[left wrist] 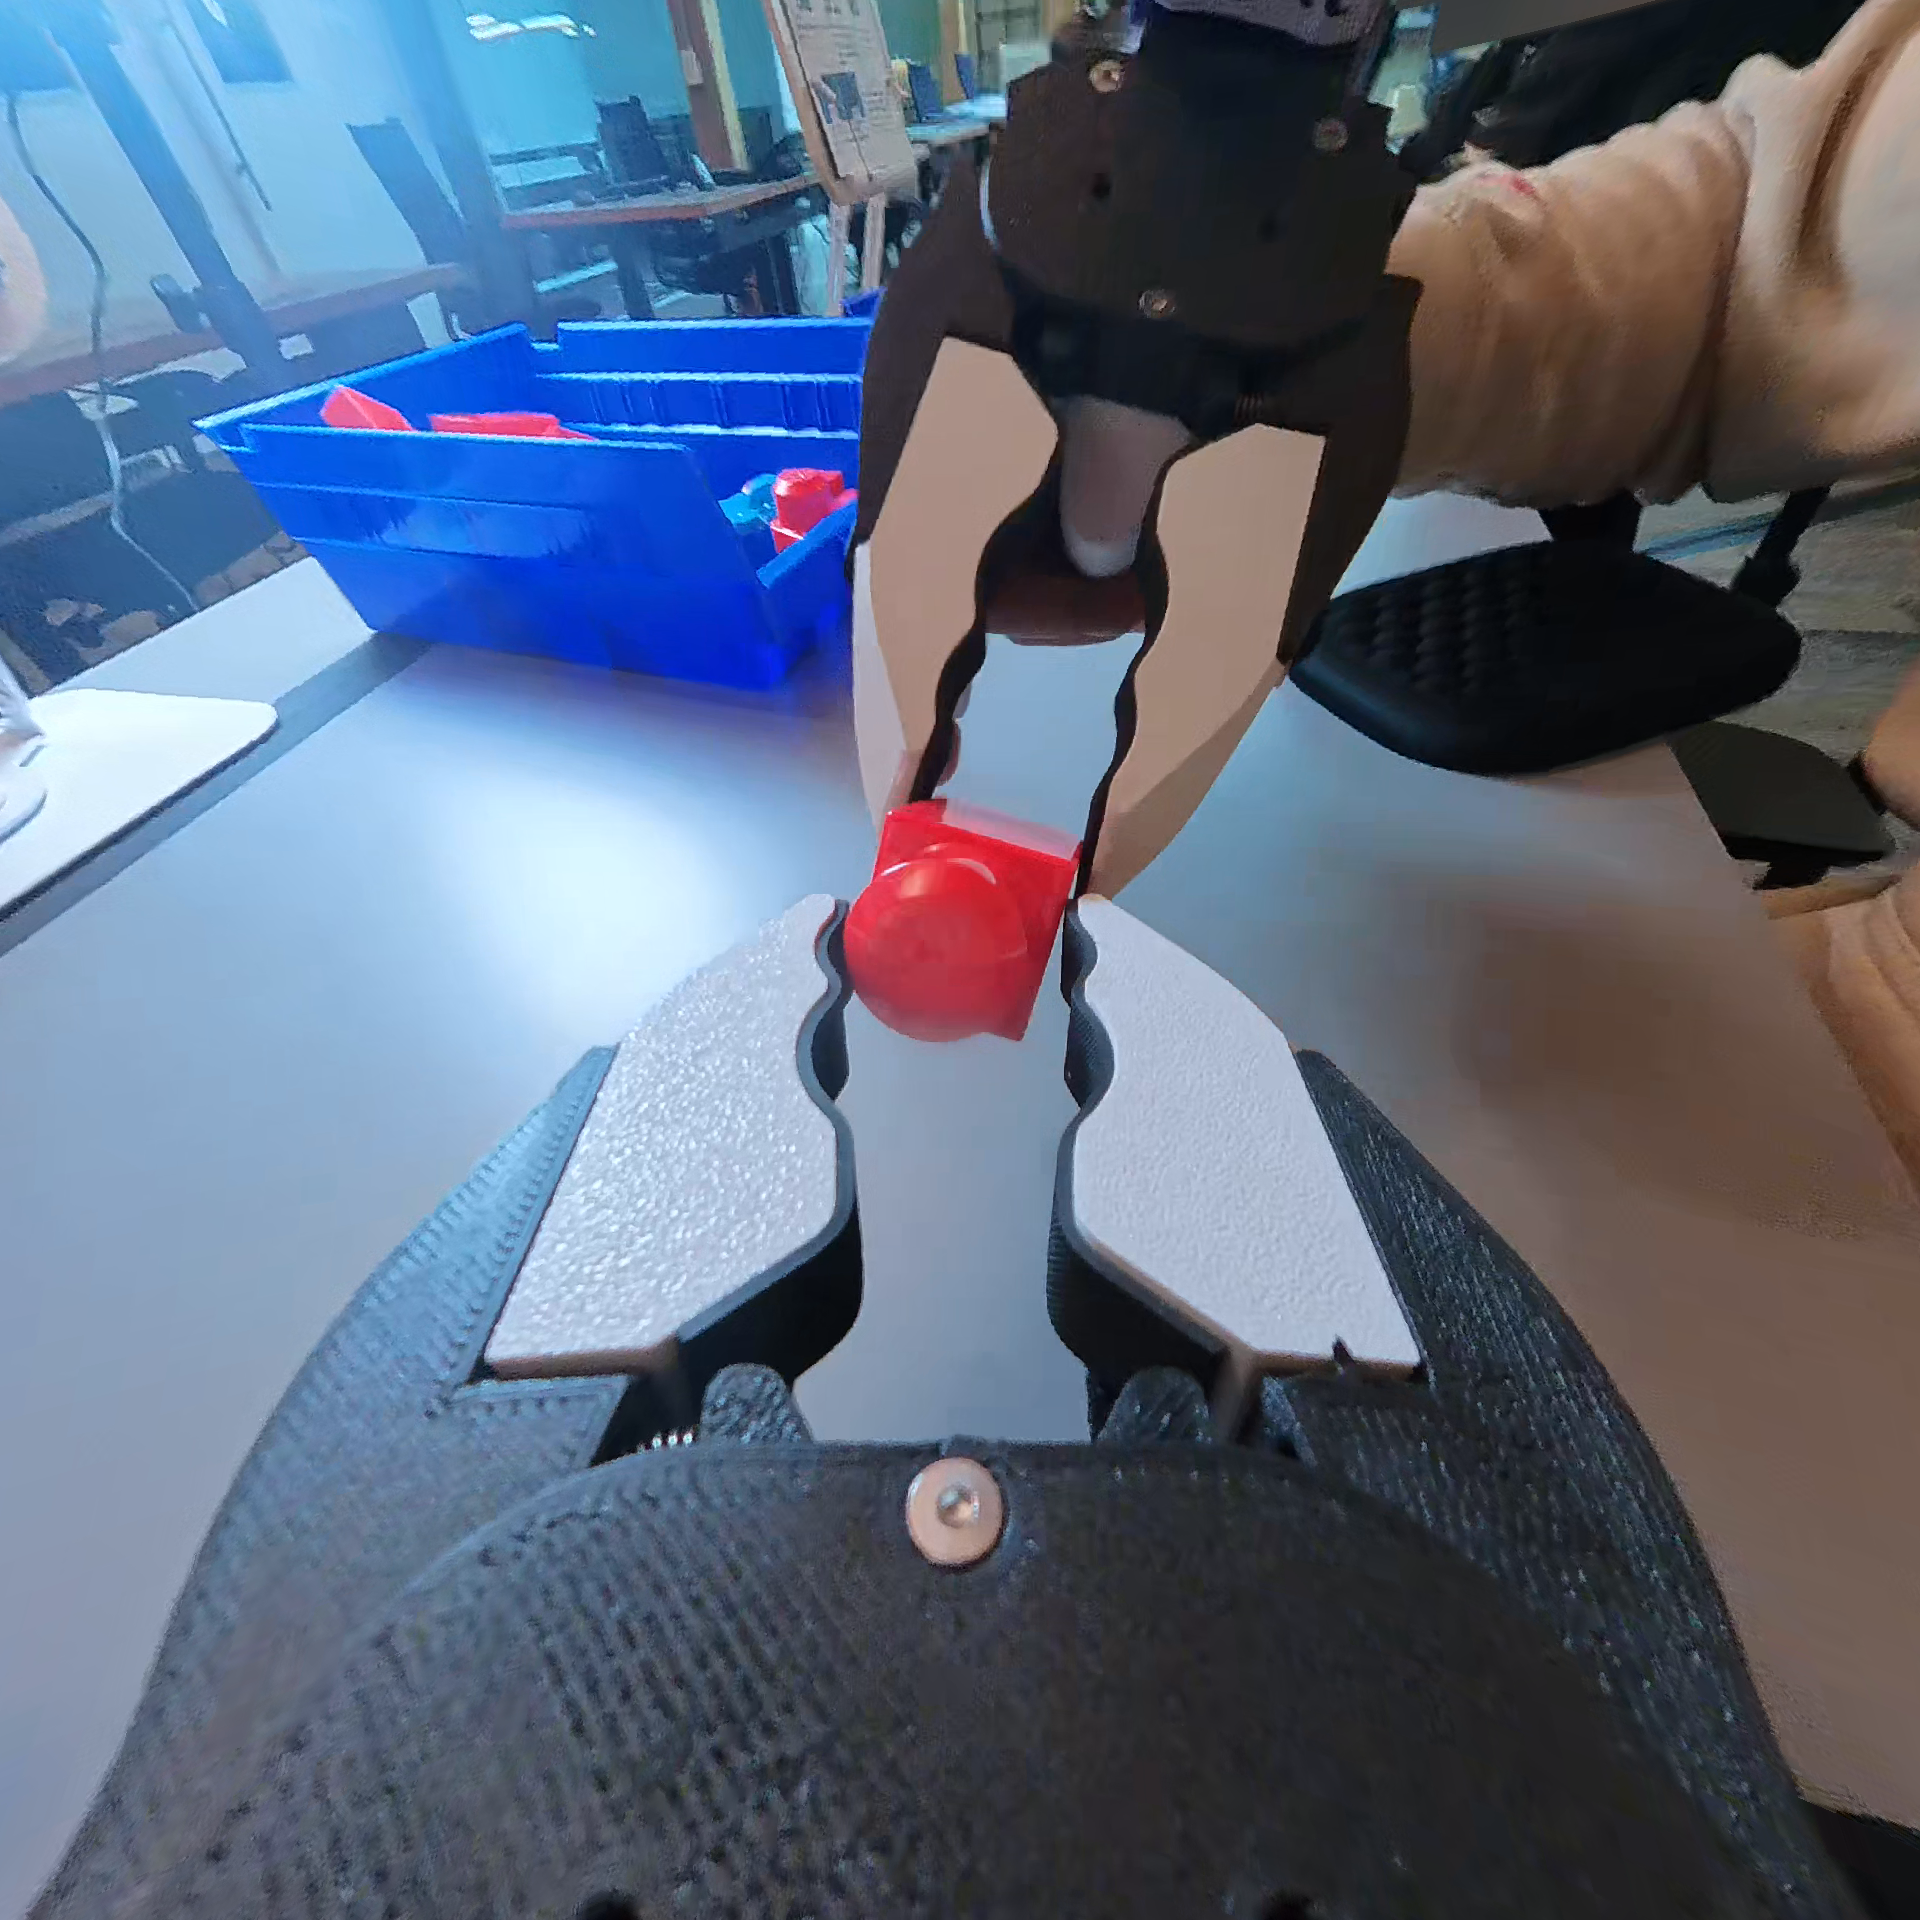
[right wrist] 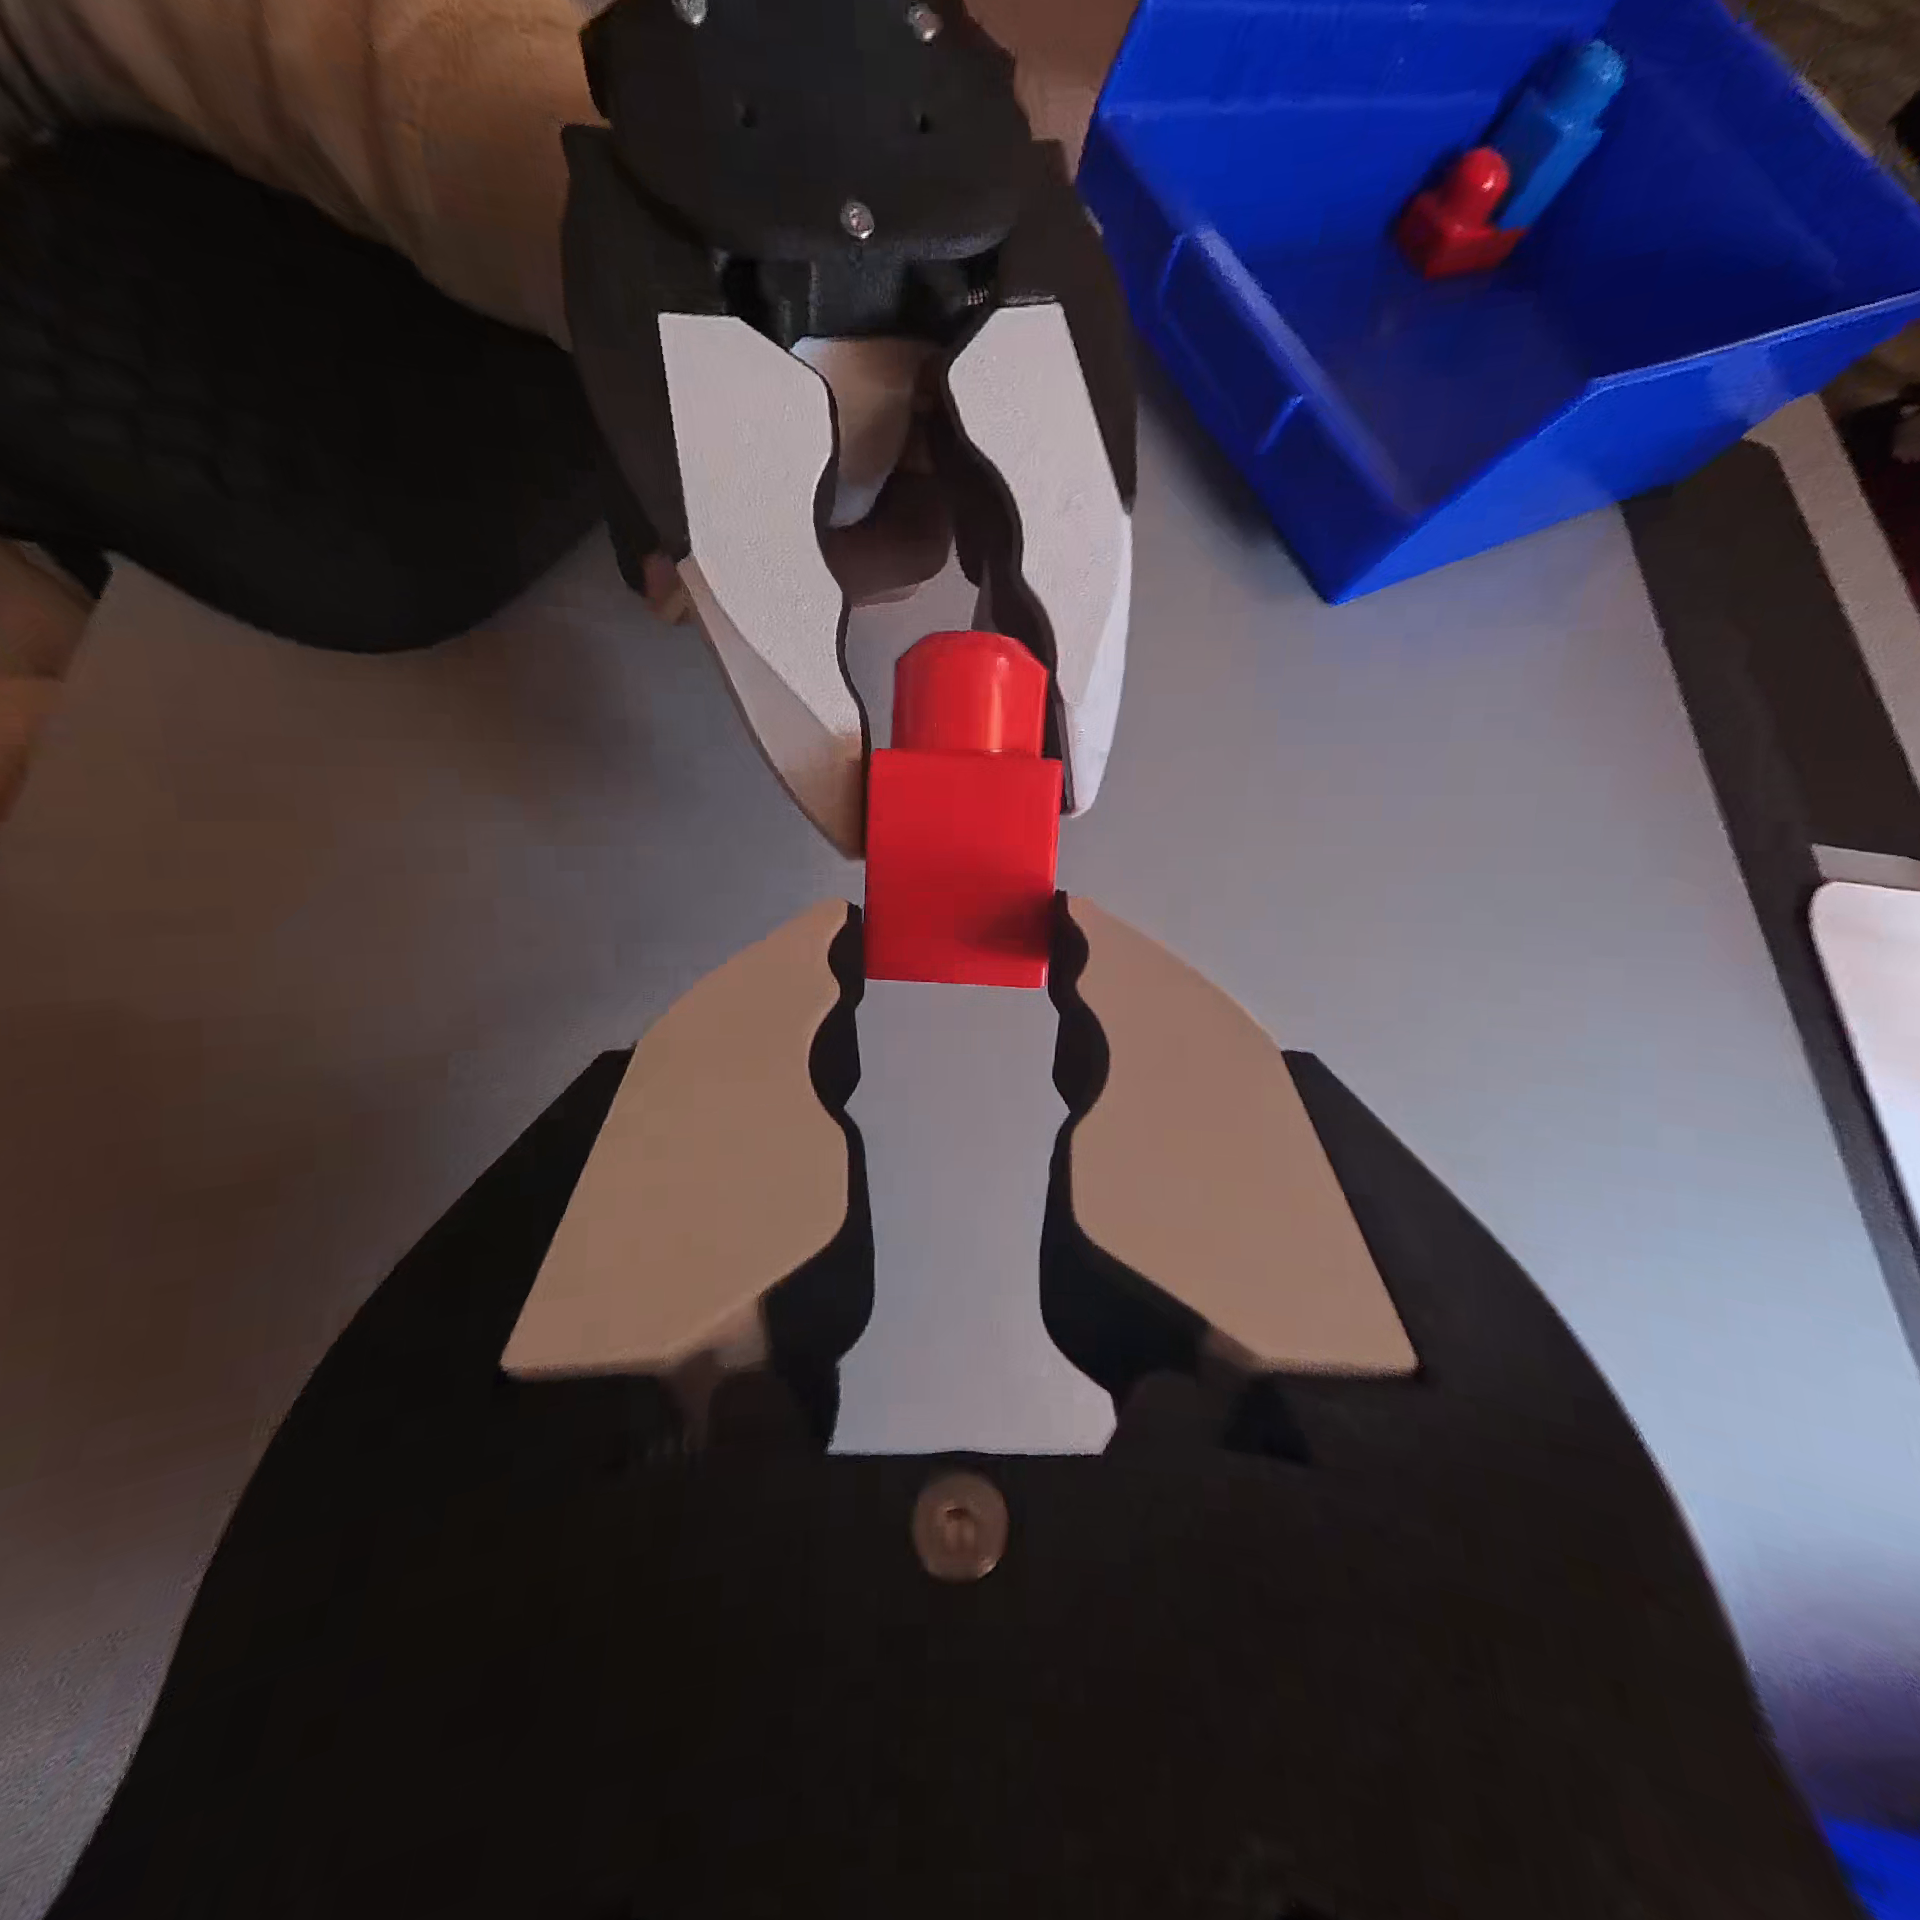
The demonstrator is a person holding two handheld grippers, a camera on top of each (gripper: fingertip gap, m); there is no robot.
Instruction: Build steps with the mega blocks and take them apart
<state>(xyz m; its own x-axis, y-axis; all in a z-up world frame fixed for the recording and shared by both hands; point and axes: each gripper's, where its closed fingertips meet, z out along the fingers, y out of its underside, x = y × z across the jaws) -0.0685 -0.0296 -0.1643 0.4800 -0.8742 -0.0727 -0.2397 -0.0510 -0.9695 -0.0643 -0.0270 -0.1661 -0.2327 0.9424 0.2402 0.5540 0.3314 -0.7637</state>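
1. The red block [right wrist: 961,862] hangs above the table [right wrist: 1351,935], pinched from opposite ends; its stud points at the left gripper [left wrist: 951,920].
2. The right gripper [right wrist: 961,940] clamps the square base; the left clamps the stud end.
3. Long axis runs gripper to gripper; neither is nearer.

The left tool [left wrist: 951,914] has a black, ribbed, 3D-printed plastic body with a silver screw [left wrist: 954,1509] near its centre. Its two fingers [left wrist: 707,1132] wear pale grey, pebbled plates with wavy black inner edges. The right tool [right wrist: 961,909] is built alike, its finger plates [right wrist: 707,1153] looking tan in shadow. The person's baggy beige fabric sleeve [left wrist: 1621,312] shows at the far right.
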